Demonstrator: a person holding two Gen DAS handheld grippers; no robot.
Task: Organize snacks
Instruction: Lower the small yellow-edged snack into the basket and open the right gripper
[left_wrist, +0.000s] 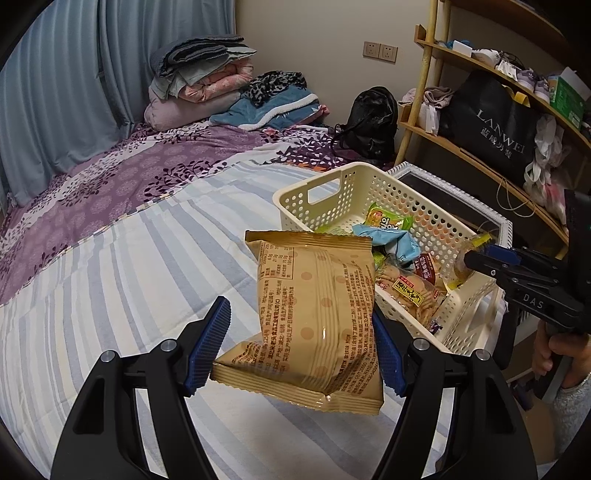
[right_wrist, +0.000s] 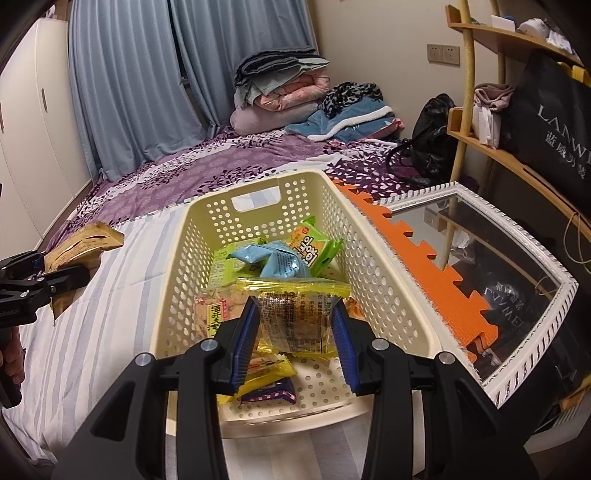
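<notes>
While the left hand-held gripper (left_wrist: 301, 345) clamps a tan snack bag (left_wrist: 317, 317) above the striped bed (left_wrist: 129, 266), the right hand-held gripper (right_wrist: 295, 347) pinches a yellow-edged packet (right_wrist: 293, 317) over the cream basket (right_wrist: 373, 266) of snacks. Both point steeply downward; a framed mirror (right_wrist: 517, 332) lies beside the basket.

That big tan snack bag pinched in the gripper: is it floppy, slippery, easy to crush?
Probably floppy: the tan snack bag bends and sags between the left gripper pads. Likely slippery, since its film shows a glossy highlight. It looks puffy and light for its size, so whatever is inside could crush if squeezed hard.
</notes>
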